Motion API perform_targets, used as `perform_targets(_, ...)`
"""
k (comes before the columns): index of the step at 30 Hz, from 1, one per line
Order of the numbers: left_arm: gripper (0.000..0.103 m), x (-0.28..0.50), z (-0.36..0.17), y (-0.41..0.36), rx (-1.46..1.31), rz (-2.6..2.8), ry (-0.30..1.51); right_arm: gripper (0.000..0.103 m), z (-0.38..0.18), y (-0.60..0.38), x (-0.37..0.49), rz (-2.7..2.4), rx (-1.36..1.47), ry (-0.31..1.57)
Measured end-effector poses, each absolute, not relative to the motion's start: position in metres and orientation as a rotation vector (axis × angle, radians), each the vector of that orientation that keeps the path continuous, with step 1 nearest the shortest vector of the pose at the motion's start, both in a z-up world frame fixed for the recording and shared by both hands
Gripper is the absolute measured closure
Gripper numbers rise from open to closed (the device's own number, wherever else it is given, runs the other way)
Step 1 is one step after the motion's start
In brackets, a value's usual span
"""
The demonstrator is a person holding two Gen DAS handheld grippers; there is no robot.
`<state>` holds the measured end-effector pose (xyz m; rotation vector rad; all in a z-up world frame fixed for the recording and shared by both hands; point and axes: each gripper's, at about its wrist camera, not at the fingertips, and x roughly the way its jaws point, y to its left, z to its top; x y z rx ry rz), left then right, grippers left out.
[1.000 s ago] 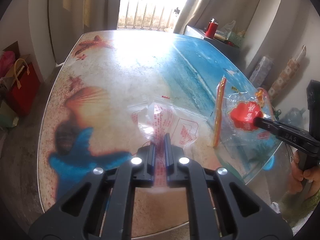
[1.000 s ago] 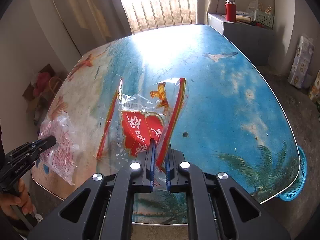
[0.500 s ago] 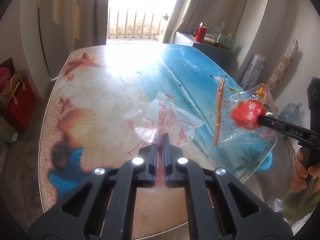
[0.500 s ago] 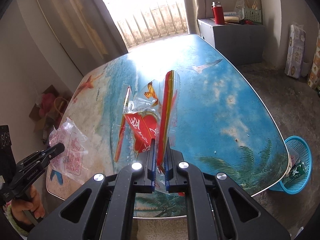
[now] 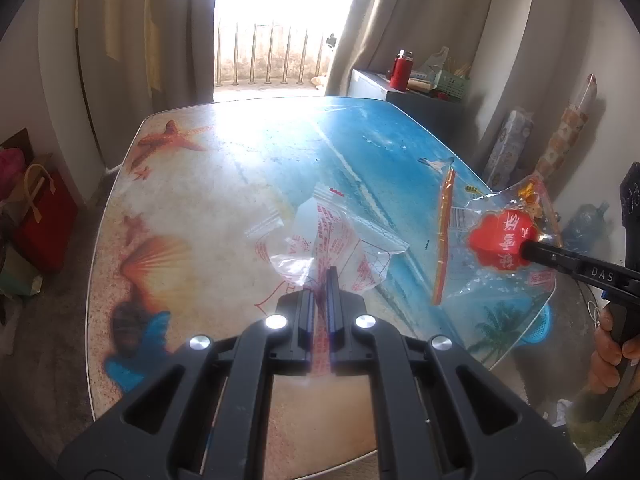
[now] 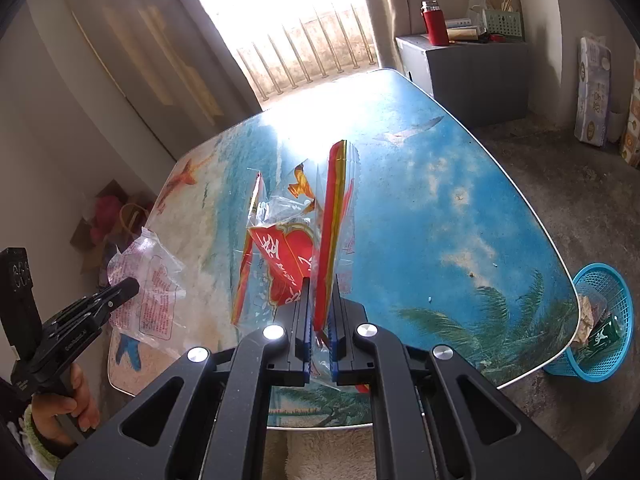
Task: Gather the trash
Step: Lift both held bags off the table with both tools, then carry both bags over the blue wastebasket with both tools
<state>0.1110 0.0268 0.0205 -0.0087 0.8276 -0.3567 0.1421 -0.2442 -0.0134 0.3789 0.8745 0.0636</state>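
My left gripper (image 5: 319, 280) is shut on a clear plastic bag with red print (image 5: 324, 240) and holds it above the beach-print table (image 5: 192, 208). It also shows in the right wrist view (image 6: 150, 280), at the left gripper (image 6: 130, 286). My right gripper (image 6: 320, 288) is shut on a clear wrapper with a red label and orange edge strips (image 6: 288, 264), lifted above the table (image 6: 440, 216). In the left wrist view the right gripper (image 5: 528, 249) holds that wrapper (image 5: 498, 240) at the right.
A blue mesh trash basket (image 6: 600, 320) with some trash in it stands on the floor off the table's right corner; it also shows under the table edge (image 5: 538, 326). A grey cabinet (image 6: 472, 76) with a red flask (image 6: 434, 24) stands behind. Bags (image 5: 44, 216) lie at the left.
Both grippers have risen and pulled back from the table with their bags still held. The blue basket has come into the right wrist view.
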Motion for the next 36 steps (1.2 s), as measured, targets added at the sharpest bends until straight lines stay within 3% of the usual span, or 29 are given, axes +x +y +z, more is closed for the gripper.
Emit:
perform_targets(26, 0.099, 0.092, 0.046, 0.014, 0.051, -0.359, 0.756, 0.096, 0.001, -0.256, 0.121, 0.066, 0.424, 0.813)
perform_targets(36, 0.099, 0.085, 0.078, -0.039, 0.114, -0.512, 0.686, 0.096, 0.015, -0.304, 0.069, -0.023, 0.532, 0.703)
